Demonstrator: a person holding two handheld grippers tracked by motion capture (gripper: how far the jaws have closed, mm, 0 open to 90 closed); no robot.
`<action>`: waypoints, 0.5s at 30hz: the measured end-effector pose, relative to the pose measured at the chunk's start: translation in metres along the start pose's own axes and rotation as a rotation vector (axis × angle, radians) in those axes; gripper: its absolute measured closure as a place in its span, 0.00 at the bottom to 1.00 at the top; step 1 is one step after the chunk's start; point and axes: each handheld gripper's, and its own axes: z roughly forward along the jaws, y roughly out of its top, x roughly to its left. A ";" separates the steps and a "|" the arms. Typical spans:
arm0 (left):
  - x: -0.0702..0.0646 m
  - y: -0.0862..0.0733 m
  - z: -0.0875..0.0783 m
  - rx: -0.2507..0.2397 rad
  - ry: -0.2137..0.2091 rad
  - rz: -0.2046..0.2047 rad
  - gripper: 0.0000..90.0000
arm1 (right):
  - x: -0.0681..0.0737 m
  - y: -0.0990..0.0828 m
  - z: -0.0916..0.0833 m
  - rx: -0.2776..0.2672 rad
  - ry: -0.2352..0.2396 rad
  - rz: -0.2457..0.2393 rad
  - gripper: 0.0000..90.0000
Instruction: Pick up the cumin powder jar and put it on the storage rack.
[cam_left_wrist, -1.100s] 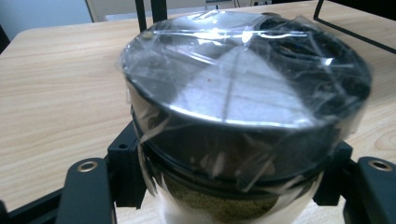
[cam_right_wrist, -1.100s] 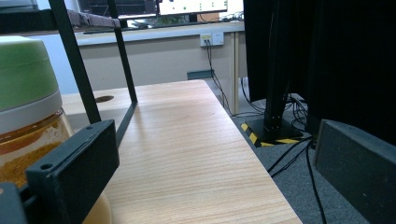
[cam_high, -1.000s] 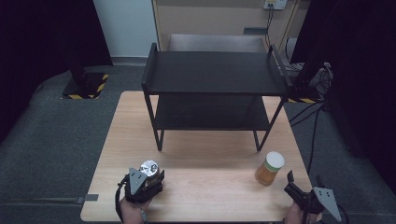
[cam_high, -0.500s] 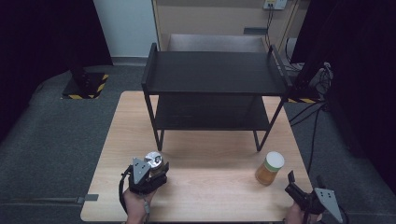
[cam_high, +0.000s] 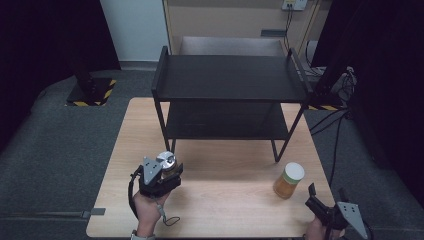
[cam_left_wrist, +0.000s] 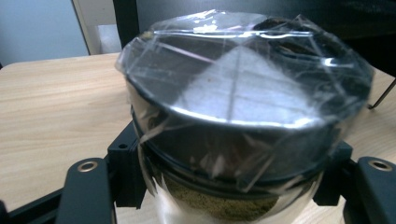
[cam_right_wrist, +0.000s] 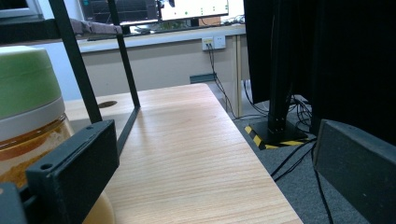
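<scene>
Shelf (cam_high: 230, 80) of black metal stands straight beyond your left claw (cam_high: 165, 172), which holds the upright, foil-wrapped silver-lidded jar (cam_high: 166, 162).

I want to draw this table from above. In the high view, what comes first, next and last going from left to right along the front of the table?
left gripper shut on the foil-topped jar → jar with the pale lid standing alone on the table → right gripper, jaws open

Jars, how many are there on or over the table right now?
2. A silver-lidded jar is clamped in the left gripper at the table's near left; an amber jar stands near right, beside the rack. No others visible.
</scene>
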 end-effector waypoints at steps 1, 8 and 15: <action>0.000 0.003 0.001 -0.004 -0.004 0.002 0.33 | 0.000 0.000 0.000 0.000 0.000 0.001 0.01; -0.002 0.017 0.006 -0.024 -0.009 0.010 0.33 | -0.001 0.000 0.000 0.002 0.003 -0.002 0.01; -0.006 0.032 0.013 -0.047 -0.009 0.023 0.33 | -0.001 0.000 0.000 -0.002 0.004 0.007 0.01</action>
